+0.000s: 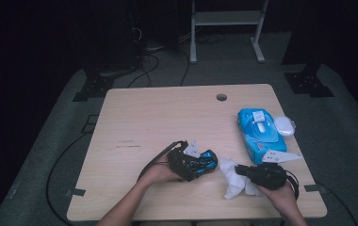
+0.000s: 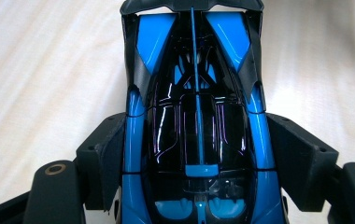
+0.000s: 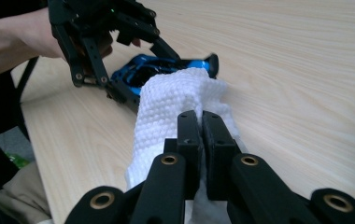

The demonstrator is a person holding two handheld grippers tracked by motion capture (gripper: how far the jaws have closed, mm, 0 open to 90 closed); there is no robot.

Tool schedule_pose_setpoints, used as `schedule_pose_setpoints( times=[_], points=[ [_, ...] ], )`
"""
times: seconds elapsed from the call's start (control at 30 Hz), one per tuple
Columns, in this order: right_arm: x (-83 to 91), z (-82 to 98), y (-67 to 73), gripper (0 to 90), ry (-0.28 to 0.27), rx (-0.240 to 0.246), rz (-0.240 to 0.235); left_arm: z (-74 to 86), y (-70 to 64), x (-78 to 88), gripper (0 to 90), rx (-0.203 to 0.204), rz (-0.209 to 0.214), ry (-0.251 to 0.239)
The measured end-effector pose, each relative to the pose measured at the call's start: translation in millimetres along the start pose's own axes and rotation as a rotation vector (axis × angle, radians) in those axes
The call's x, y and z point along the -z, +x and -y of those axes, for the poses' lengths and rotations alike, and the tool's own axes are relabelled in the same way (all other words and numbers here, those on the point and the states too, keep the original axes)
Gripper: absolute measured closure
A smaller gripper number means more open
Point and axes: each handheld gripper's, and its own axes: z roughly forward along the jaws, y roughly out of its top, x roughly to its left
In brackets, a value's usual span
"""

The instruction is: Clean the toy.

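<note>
Two claws (image 1: 197, 165) (image 1: 243, 170) clenching toy car (image 2: 196, 121) and wipe (image 3: 175, 107), risking car slipping sideways under hard wiping on worktop (image 1: 167, 117).

There was one blue and black toy car (image 1: 201, 163), one white wet wipe (image 1: 234, 181), one blue pack of wipes (image 1: 260, 134) and one small white lid (image 1: 285, 125) on one wooden counter (image 1: 158, 117). Two claws were there, left (image 1: 204, 165) and right (image 1: 236, 168).
</note>
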Motion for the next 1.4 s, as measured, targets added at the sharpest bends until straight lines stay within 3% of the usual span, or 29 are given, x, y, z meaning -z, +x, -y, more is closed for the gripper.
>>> schedule_pose_setpoints(
  times=[0.3, 0.5, 0.6, 0.83, 0.97, 1.4],
  points=[
    [8.5, 9.0, -15.5, 86.0, 0.056, 0.007, 0.096, 0.2, 18.6, -10.5, 26.0, 0.033, -0.027, 0.023],
    [6.1, 17.2, -24.5, 84.7, 0.108, 0.007, 0.127, 5.0, 22.9, -15.5, 25.9, 0.051, -0.022, 0.022],
    [4.3, 19.1, -25.8, 79.5, 0.121, 0.017, 0.142, 5.9, 24.8, -15.0, 26.3, 0.055, -0.014, 0.004],
    [10.5, 16.4, -28.4, 64.7, 0.073, 0.01, 0.157, 7.8, 25.3, -14.2, 25.6, 0.06, -0.008, -0.009],
    [14.0, 15.5, -28.9, 62.4, 0.051, 0.006, 0.156, 6.7, 26.1, -6.9, 20.2, 0.08, -0.019, -0.057],
    [17.1, 13.4, -25.4, 59.9, 0.023, 0.013, 0.139, 7.2, 23.9, 10.7, 17.7, 0.086, -0.046, -0.107]
  ],
)
